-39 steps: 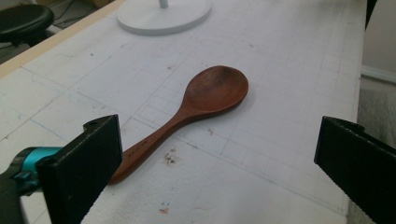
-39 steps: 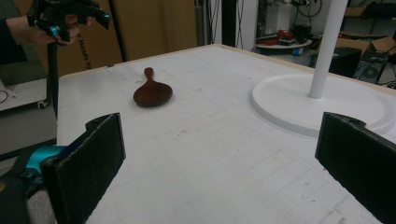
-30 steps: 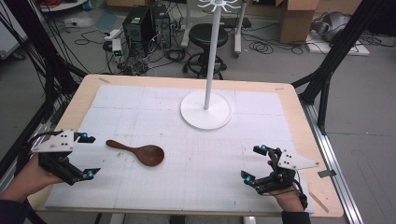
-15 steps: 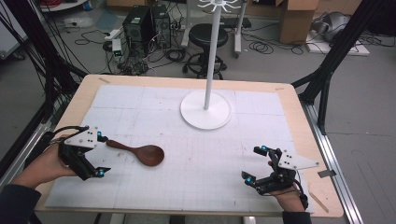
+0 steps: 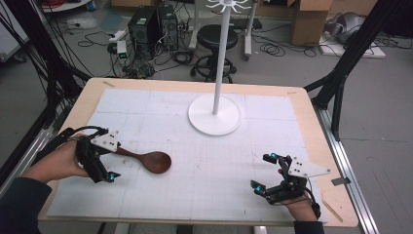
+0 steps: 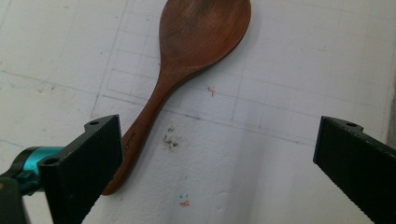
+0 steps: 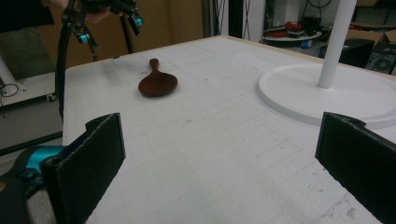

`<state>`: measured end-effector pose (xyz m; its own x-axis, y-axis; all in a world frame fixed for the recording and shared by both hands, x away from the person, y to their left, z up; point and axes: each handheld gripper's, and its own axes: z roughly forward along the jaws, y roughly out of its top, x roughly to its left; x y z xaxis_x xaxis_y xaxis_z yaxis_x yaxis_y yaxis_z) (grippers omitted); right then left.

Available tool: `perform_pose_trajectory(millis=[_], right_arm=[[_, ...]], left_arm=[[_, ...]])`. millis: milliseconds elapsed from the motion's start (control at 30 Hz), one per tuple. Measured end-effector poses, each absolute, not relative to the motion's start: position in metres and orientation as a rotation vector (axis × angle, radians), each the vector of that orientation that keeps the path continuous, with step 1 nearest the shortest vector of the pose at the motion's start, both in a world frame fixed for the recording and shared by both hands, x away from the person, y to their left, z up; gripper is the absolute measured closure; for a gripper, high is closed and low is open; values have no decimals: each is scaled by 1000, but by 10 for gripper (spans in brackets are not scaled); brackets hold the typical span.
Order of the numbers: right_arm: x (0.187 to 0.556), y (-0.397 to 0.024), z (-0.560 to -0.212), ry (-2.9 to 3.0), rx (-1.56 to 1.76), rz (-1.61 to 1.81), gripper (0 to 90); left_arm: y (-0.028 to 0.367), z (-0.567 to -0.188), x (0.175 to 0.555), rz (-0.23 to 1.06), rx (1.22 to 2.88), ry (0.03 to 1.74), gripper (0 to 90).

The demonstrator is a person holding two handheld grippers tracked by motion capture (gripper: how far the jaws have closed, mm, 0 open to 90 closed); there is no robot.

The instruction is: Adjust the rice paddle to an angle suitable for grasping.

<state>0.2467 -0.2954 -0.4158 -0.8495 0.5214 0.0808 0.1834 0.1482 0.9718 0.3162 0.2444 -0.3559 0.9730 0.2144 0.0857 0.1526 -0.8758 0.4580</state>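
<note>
A person's left hand [image 5: 61, 161] reaches in from eight o'clock, tilting the left gripper [image 5: 109, 158] down over the handle of a dark wooden spoon [image 5: 148, 160] lying flat on the white gridded mat [image 5: 195, 165], bowl toward three o'clock. Its jaws gape wide; the left gripper view shows the handle just beside one jaw, ungripped. At five o'clock the right gripper [image 5: 265, 171], jaws equally wide, faces the white stand [image 5: 214, 114].

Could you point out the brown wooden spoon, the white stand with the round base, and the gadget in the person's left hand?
Brown wooden spoon [image 6: 201, 37], left gripper view, on its bowl.
White stand with round base [image 5: 214, 119], high view, on the base disc.
Left gripper [image 5: 109, 158], high view, midway between its fingertips.
</note>
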Motion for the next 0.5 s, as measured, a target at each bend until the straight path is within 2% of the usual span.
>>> perform_pose_trajectory(millis=[500], right_arm=[[247, -294, -418, 2177, 678, 1756, 5]], left_arm=[[212, -361, 342, 156, 2880, 164, 58]])
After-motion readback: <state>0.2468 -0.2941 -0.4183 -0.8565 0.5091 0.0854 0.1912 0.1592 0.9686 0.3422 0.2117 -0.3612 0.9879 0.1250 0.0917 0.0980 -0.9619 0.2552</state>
